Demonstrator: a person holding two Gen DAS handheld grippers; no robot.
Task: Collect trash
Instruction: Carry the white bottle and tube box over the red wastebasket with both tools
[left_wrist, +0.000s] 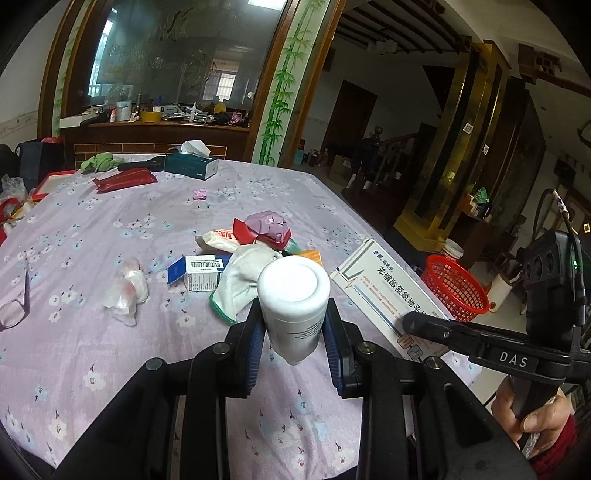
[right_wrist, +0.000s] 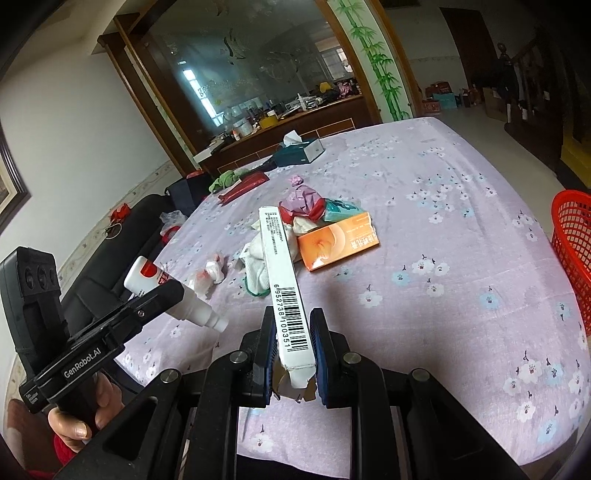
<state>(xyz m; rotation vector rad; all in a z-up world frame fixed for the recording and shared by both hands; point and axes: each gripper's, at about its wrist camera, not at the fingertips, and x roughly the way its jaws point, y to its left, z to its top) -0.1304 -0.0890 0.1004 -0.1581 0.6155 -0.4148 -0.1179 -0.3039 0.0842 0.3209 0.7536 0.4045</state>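
My left gripper (left_wrist: 293, 317) is shut on a white plastic bottle (left_wrist: 293, 299), held above the lilac floral tablecloth (left_wrist: 92, 350); the right wrist view shows that bottle (right_wrist: 192, 306) too. My right gripper (right_wrist: 293, 334) is shut on the end of a long white carton with a barcode (right_wrist: 282, 273), which also shows as the carton (left_wrist: 380, 291) at the table's right edge. A trash pile lies mid-table: crumpled purple and red paper (left_wrist: 266, 229), a white glove (left_wrist: 240, 280), a blue-white box (left_wrist: 199, 271), an orange box (right_wrist: 338, 242) and crumpled plastic (left_wrist: 125, 288).
A red mesh basket (left_wrist: 456, 288) stands on the floor beyond the table's right edge, also seen as the basket (right_wrist: 572, 240). At the far end lie a tissue box (left_wrist: 190, 162), a red packet (left_wrist: 125, 179) and a green cloth (left_wrist: 99, 162). Glasses (left_wrist: 14, 302) rest at the left.
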